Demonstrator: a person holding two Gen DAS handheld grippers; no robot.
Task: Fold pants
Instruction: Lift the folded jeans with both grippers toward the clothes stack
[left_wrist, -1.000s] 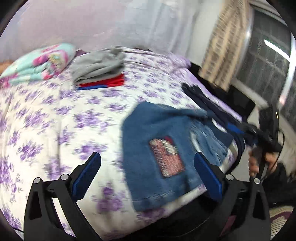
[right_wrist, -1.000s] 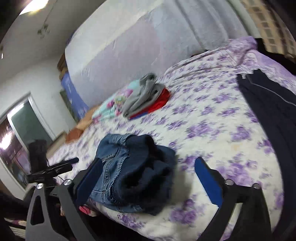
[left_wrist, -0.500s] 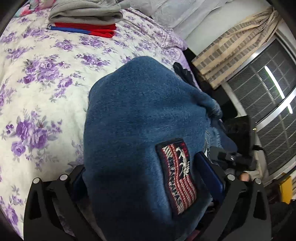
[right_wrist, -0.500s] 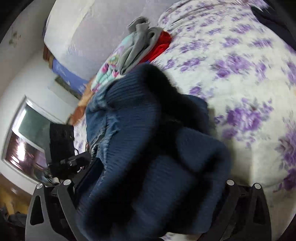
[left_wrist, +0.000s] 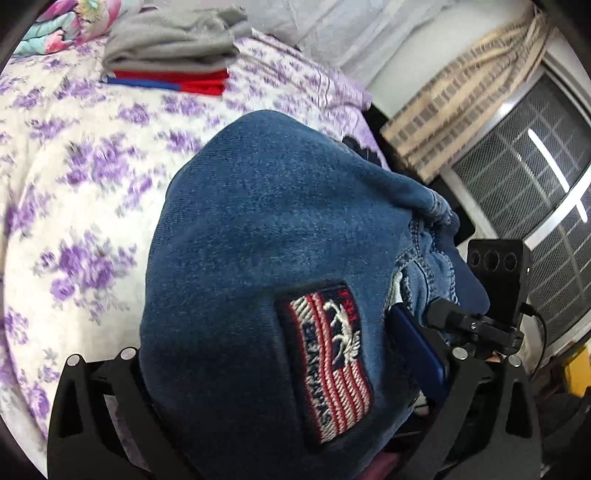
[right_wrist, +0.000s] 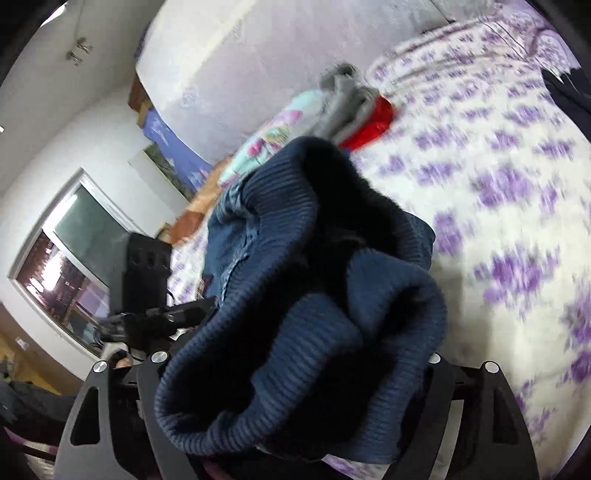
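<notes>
The blue denim pants (left_wrist: 266, 236) with a flag patch (left_wrist: 328, 358) fill the space between the fingers of my left gripper (left_wrist: 280, 369). The jaws look wide and the cloth hides their tips, so the grip is unclear. In the right wrist view the pants' dark blue ribbed waistband (right_wrist: 303, 332) bunches between the fingers of my right gripper (right_wrist: 295, 373), with denim (right_wrist: 229, 240) behind it. The right gripper also shows in the left wrist view (left_wrist: 476, 321), at the far side of the pants. The pants sit at the bed's near edge.
The bed has a white sheet with purple flowers (left_wrist: 81, 155). A stack of folded grey and red clothes (left_wrist: 173, 62) lies at the far side, next to a pastel folded cloth (left_wrist: 55, 22). A dark garment (right_wrist: 569, 92) lies at the bed's right edge. A window (left_wrist: 528, 177) is on the right.
Both grippers have moved in from above the bed onto the pants, which now fill both views. Over the last half second both views have shifted only slightly.
</notes>
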